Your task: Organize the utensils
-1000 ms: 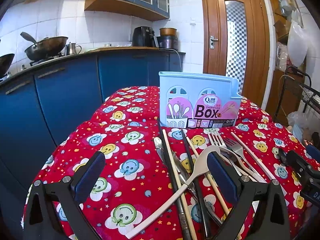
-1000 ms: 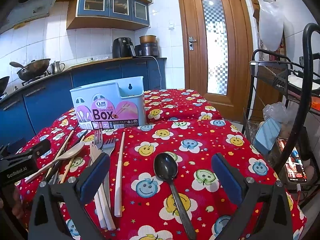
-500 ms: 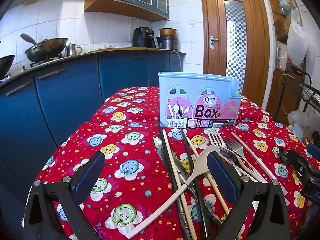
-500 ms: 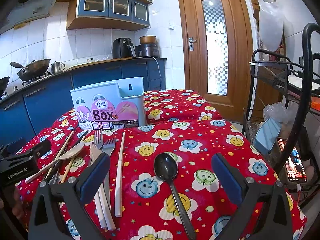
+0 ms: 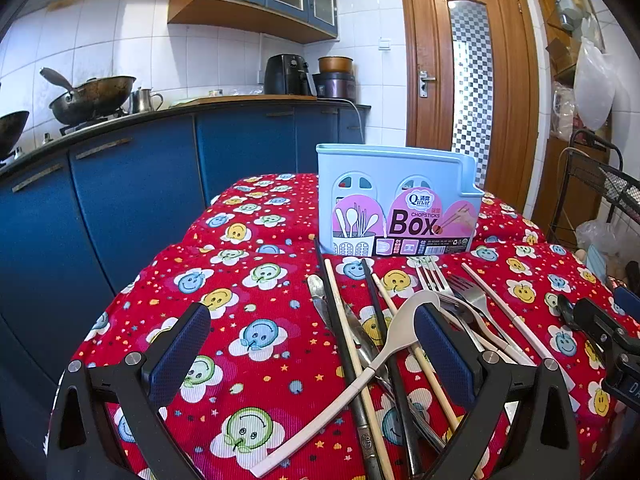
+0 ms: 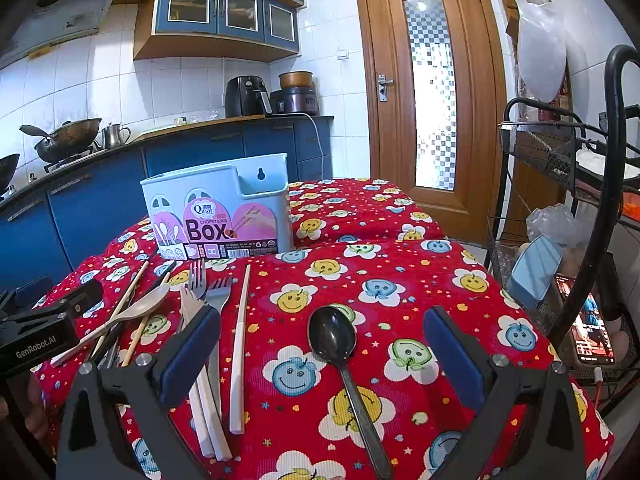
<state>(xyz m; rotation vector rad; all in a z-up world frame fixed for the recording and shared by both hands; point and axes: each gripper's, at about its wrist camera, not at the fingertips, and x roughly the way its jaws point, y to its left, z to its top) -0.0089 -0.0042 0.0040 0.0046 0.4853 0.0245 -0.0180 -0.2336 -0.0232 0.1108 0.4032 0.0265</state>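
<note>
- On the red cloth (image 5: 256, 292), your utensils lie in a loose heap in front of the box (image 5: 394, 200), which stands upright at the far side.
- In the heap, a beige spoon (image 5: 384, 354) lies slantwise across the chopsticks (image 5: 348, 344), with the forks (image 5: 452, 292) just to its right, tines toward the box.
- A black spoon (image 6: 338, 344) lies apart from the heap, bowl toward the box.
- Your left gripper (image 5: 312, 348) hangs low over the near end of the heap, jaws spread wide, holding nothing.
- Your right gripper (image 6: 322, 350) is spread just as wide and empty; the black spoon lies on the cloth between its fingers (image 6: 452, 356).
- Behind the table run blue cabinets (image 5: 132, 200), with a wok (image 5: 90, 98) on the counter and a wooden door (image 6: 430, 92) to the right.
</note>
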